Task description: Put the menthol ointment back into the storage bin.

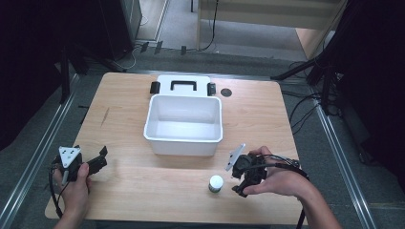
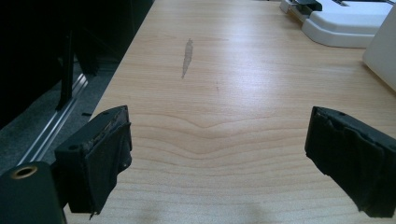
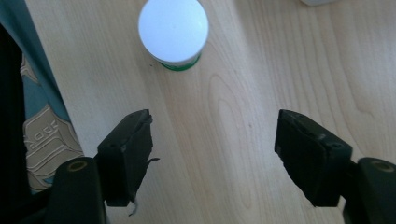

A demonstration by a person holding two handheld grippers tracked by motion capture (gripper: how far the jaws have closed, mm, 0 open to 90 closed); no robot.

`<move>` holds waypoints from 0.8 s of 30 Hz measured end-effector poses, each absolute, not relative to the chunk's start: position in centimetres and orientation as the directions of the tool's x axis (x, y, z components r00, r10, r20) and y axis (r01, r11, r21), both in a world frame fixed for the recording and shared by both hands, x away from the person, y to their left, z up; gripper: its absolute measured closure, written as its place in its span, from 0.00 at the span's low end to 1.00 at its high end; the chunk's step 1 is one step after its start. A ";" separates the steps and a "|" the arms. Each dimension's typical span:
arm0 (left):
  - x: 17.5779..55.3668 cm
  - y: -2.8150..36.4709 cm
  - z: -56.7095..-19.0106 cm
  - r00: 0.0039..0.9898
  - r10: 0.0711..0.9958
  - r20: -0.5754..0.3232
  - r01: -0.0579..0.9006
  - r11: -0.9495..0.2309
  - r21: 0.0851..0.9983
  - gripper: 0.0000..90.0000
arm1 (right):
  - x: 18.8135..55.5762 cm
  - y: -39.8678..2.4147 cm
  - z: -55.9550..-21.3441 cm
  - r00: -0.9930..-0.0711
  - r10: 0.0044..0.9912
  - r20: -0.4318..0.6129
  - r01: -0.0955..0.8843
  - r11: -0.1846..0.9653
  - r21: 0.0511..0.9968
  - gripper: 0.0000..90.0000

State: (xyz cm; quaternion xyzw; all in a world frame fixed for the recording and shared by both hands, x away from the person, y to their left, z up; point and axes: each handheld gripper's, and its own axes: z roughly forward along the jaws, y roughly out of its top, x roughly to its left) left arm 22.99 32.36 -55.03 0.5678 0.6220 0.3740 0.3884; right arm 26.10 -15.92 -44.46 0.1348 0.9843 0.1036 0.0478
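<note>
A small jar with a white cap and a green base [image 1: 216,183] stands upright near the table's front edge, a little right of centre. My right gripper [image 1: 237,179] hovers just to its right, jaws pointing toward it. In the right gripper view the jar [image 3: 173,30] sits ahead of the right gripper [image 3: 215,140], which is open with bare wood between its jaws. An open white bin [image 1: 184,124] stands mid-table, and it looks empty. Its lid [image 1: 184,86] with a black handle lies behind it. My left gripper [image 1: 100,160] is open at the front left, and the left gripper [image 2: 219,140] holds nothing.
A black round mark [image 1: 226,92] lies right of the lid. A grey streak [image 2: 187,57] marks the wood at the left. Off the table's front edge, a patterned cloth [image 3: 42,135] shows below. Cables and stand legs [image 1: 305,71] lie on the floor.
</note>
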 end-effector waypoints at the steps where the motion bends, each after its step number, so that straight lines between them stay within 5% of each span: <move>1: 23.0 32.3 -55.0 -0.054 0.997 -0.057 0.416 0.074 0.906 0.09 | 26.0 -15.6 -44.5 -0.959 0.278 -0.062 0.260 0.943 0.207 0.33; 24: 23.0 31.9 -55.0 -0.060 0.998 -0.010 0.422 0.034 0.906 0.09 | 26.3 -9.7 -46.3 -0.977 0.211 -0.034 0.207 0.974 0.098 0.43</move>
